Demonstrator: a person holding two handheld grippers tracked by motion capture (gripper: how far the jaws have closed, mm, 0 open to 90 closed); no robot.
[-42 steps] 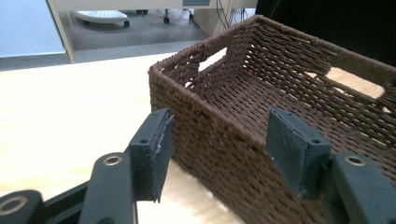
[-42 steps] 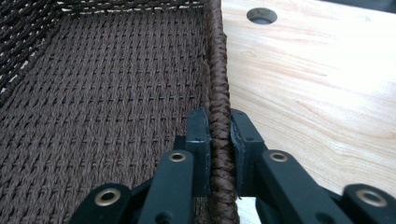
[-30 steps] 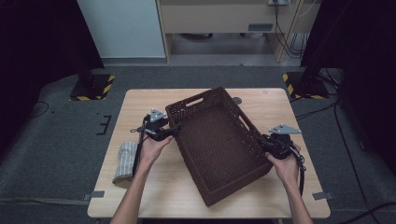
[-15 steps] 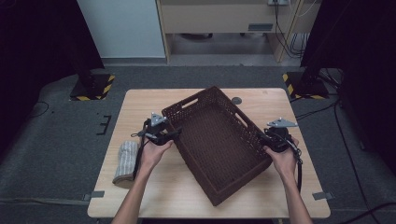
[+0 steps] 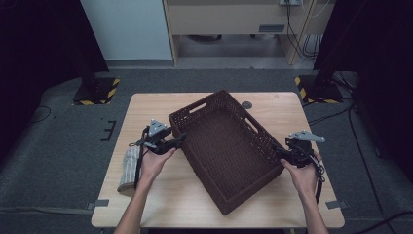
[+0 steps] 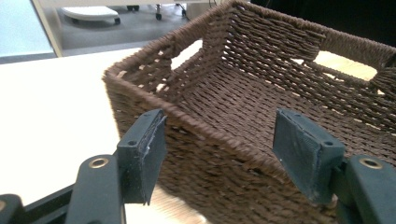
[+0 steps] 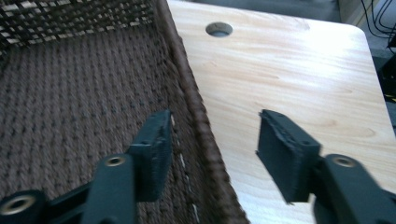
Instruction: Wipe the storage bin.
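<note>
A dark brown woven basket (image 5: 229, 146) lies at an angle on the wooden table (image 5: 160, 204) and holds nothing. My left gripper (image 5: 179, 140) is at the basket's left long wall. In the left gripper view it (image 6: 219, 144) stands open across the rim (image 6: 205, 128), one jaw outside and one inside, both clear of the weave. My right gripper (image 5: 281, 155) is at the opposite long wall. It (image 7: 212, 144) is open too, with the left jaw inside the basket (image 7: 70, 93) and the right jaw over the bare table.
A folded grey cloth (image 5: 129, 168) lies near the table's left edge, beside my left forearm. A round hole (image 5: 247, 105) is in the tabletop behind the basket. Bare wood (image 7: 289, 70) runs right of the basket.
The basket has turned slightly counter-clockwise, its far corner shifting left. Both grippers have kept to its long walls with small shifts.
</note>
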